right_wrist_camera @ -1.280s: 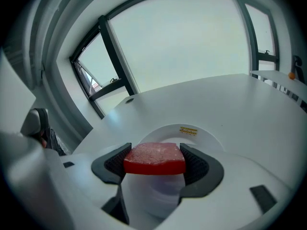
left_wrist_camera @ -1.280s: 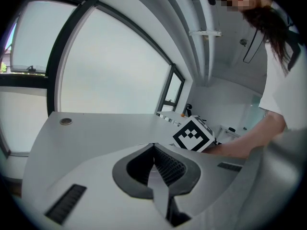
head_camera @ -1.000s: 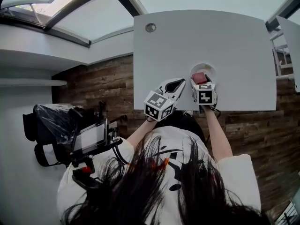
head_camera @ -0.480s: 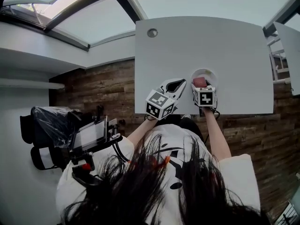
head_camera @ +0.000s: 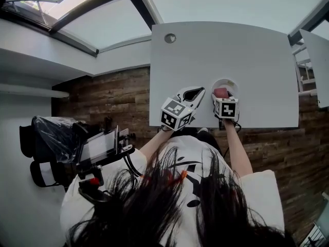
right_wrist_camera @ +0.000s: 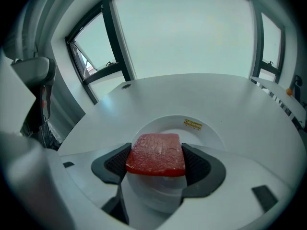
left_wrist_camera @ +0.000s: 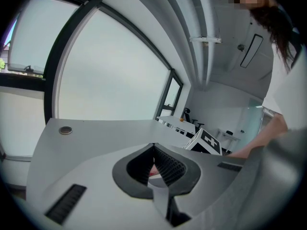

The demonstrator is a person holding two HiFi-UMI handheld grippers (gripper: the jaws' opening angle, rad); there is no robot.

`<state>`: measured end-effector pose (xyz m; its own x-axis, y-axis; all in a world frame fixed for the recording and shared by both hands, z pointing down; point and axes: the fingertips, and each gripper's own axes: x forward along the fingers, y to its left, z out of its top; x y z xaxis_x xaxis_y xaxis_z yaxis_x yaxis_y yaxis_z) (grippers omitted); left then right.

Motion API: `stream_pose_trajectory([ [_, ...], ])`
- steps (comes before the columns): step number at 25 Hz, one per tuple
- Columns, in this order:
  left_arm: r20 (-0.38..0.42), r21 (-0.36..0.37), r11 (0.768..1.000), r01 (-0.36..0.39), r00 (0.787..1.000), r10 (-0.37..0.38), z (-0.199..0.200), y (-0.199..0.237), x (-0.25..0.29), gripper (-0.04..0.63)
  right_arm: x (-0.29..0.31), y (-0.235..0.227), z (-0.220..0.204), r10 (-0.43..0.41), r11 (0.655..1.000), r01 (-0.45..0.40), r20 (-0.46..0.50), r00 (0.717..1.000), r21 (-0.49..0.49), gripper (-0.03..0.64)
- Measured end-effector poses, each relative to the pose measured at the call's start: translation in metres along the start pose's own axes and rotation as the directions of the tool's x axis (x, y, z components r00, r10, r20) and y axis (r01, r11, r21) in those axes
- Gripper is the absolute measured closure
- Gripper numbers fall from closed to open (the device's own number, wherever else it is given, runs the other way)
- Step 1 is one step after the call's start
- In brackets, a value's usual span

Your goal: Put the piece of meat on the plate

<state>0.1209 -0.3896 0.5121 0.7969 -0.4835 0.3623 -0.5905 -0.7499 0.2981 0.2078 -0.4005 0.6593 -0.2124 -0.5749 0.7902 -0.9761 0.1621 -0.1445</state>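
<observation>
Surface: a white surface (head_camera: 231, 50) over a floor of dark wooden planks (head_camera: 113, 94); a small round metal disc (head_camera: 170, 38) is set into it near the far left corner.
Plate: a small round white plate (head_camera: 230, 82) close to the near edge of the surface, about midway along it; a yellow sticker (right_wrist_camera: 193, 123) sits on its far inner wall.
Piece of meat: a flat red slab (right_wrist_camera: 157, 153) with squared edges, lying level over the near part of the plate. Whether its underside touches the plate cannot be told.
Right tongs: the right tongs (right_wrist_camera: 157, 148) are clenched on the piece of meat, one dark ribbed pad (right_wrist_camera: 116, 162) pressed against each side of the slab. They reach in over the near edge of the surface.
Left tongs: the left tongs (left_wrist_camera: 154, 147) are clenched and empty, their ribbed tips touching. They lie over the near edge of the surface, just left of the plate and apart from it, pointing towards it.
Marker cube: the cube (left_wrist_camera: 207, 140) on the right tongs shows at the right of the left gripper view.
</observation>
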Motion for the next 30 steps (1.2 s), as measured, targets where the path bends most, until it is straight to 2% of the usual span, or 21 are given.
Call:
stream_pose_trajectory([
  [10, -0.005, -0.002, 1.0, 0.001, 1.0, -0.001, -0.005, 0.001, 0.0, 0.591, 0.001, -0.009, -0.002, -0.025, 1.0, 0.024, 0.043, 0.999, 0.014, 0.298],
  [30, -0.007, 0.009, 1.0, 0.021, 1.0, -0.021, -0.007, 0.0, 0.003, 0.591, -0.001, -0.021, -0.004, -0.048, 0.997, 0.045, 0.049, 0.998, 0.06, 0.296],
])
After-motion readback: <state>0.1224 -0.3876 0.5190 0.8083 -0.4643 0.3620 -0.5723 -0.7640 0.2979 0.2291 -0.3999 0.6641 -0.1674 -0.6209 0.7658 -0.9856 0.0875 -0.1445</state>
